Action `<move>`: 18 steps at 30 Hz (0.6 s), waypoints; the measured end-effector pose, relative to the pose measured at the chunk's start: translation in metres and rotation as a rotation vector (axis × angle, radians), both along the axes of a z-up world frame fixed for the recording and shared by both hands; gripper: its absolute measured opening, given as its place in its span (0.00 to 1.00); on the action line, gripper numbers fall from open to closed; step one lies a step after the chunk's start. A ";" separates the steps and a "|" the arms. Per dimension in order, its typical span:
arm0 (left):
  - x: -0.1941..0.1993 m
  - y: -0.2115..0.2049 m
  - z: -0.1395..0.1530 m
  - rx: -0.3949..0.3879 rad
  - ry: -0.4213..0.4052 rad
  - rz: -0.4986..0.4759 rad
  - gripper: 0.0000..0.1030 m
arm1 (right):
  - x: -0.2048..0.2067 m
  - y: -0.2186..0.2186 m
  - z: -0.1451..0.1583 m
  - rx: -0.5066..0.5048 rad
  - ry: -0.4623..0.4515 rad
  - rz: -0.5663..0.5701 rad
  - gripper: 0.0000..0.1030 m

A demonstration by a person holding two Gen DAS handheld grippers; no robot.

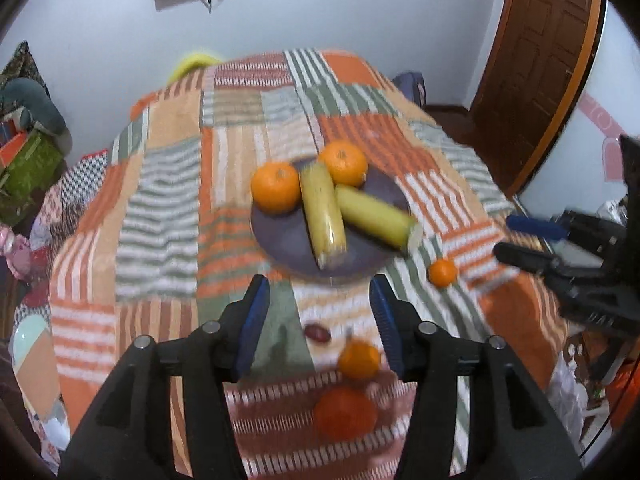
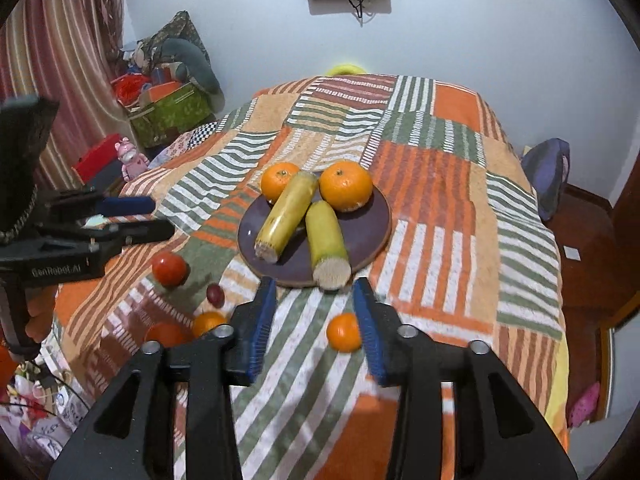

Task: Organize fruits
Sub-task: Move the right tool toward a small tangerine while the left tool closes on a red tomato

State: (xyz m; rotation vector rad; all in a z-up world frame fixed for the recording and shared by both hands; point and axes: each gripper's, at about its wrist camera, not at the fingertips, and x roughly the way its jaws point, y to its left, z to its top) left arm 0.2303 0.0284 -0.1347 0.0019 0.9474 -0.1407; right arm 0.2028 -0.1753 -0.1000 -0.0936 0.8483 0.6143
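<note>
Only right wrist view shows tomato (image 2: pixel 169 269) — possibly second (image 2: pixel 166 335).

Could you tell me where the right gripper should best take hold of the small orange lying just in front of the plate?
Probably across its widest middle, coming from above: the small orange is round, sits alone on the blanket, and already lies beside the open right gripper.

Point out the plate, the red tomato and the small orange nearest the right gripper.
plate (image 2: pixel 372 222): right wrist view, bare right part.
red tomato (image 2: pixel 170 269): right wrist view, its middle.
small orange (image 2: pixel 343 333): right wrist view, its middle.
</note>
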 end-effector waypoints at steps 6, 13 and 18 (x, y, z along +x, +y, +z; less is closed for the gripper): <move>-0.023 -0.004 -0.031 -0.010 0.098 -0.012 0.51 | -0.020 -0.013 -0.001 -0.007 -0.010 -0.049 0.49; -0.037 -0.014 -0.062 -0.011 0.187 -0.031 0.51 | -0.028 -0.022 -0.009 0.002 0.022 -0.099 0.49; -0.046 -0.019 -0.075 0.008 0.199 -0.032 0.51 | -0.028 -0.021 -0.020 -0.022 0.044 -0.107 0.49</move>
